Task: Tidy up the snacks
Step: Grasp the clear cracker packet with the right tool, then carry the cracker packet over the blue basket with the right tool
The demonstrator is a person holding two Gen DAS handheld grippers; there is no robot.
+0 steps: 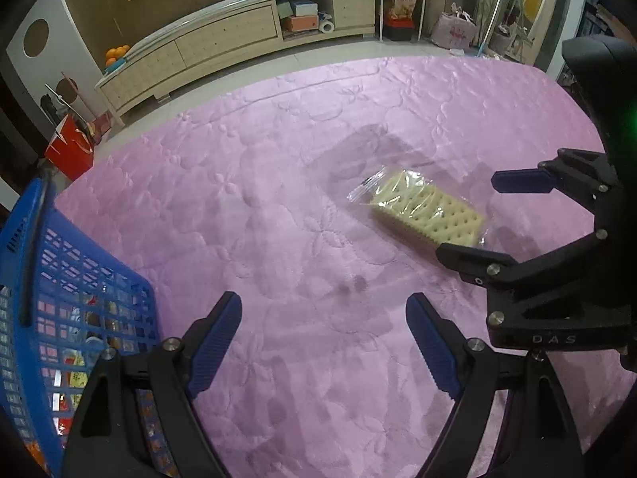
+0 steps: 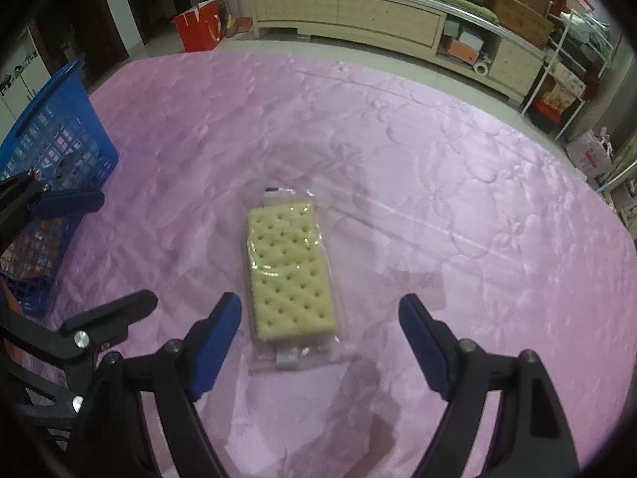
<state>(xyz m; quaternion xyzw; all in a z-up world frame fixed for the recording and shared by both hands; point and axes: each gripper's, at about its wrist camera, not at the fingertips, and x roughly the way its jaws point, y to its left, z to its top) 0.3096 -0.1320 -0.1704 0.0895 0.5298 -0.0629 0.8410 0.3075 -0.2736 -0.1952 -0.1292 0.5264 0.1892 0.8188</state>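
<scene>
Clear-wrapped cracker pack (image 2: 290, 275) flat on pink cover, just ahead of wide-open, empty right tongs (image 2: 320, 310).

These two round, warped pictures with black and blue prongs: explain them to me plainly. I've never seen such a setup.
A person holds a pair of tongs in each hand, and each carries a wide-angle camera looking along its prongs. One picture looks out from the left tongs, the other from the right tongs. Both stand open and hold nothing. On the pink cloth lies a pack of crackers in clear wrap, straight ahead of the right tongs and between their prongs in that view. At the left edge stands a blue basket with snacks already inside.
</scene>
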